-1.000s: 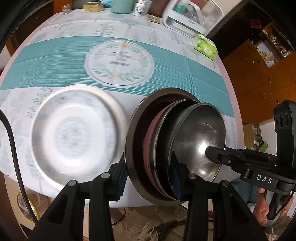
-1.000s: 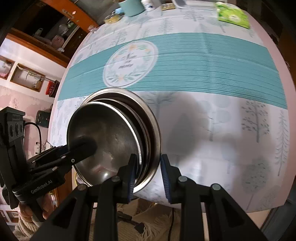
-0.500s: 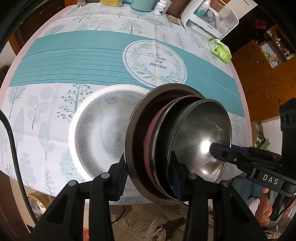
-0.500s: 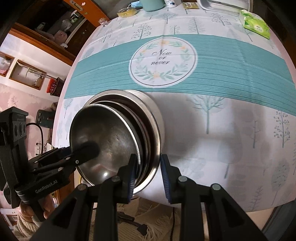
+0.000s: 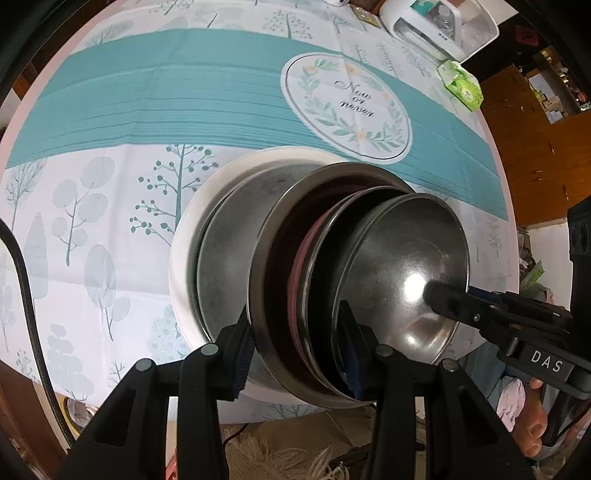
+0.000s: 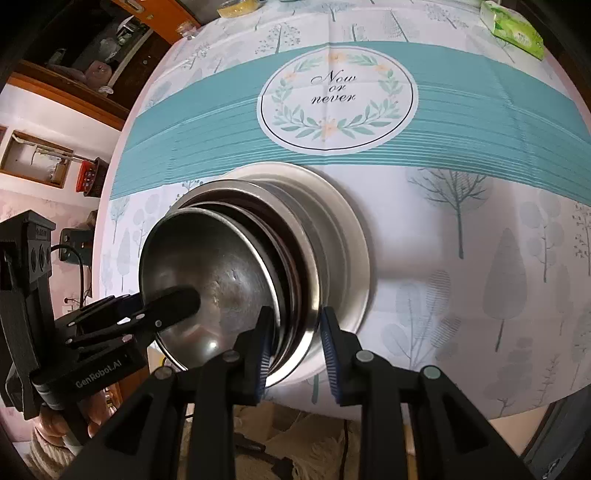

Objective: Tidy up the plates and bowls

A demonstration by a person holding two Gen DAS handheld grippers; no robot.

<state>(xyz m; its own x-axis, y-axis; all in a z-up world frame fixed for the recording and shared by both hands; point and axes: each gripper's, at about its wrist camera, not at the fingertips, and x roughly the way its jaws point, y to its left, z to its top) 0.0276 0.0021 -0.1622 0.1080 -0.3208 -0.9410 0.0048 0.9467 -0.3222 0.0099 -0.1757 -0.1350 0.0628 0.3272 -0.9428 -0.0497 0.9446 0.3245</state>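
A nested stack of steel bowls [image 5: 399, 273] with a reddish one between them is held by both grippers at the table's near edge. My left gripper [image 5: 295, 354] is shut on the stack's rims from one side. My right gripper [image 6: 293, 343] is shut on the rims from the other side. The stack [image 6: 229, 273] sits tilted in or just over a white plate [image 5: 188, 236] that lies on the tablecloth; I cannot tell if they touch. The plate [image 6: 354, 229] also shows in the right wrist view.
The round table has a teal-striped cloth with a "Now or never" emblem [image 6: 336, 99]. A green tissue pack [image 5: 461, 85] and a white container [image 5: 439, 26] lie at the far side. The table's near edge [image 5: 295, 410] is right below the stack.
Both grippers have carried the bowl stack sideways over the table until it stands over the white plate, and lower toward it. The grips are unchanged.
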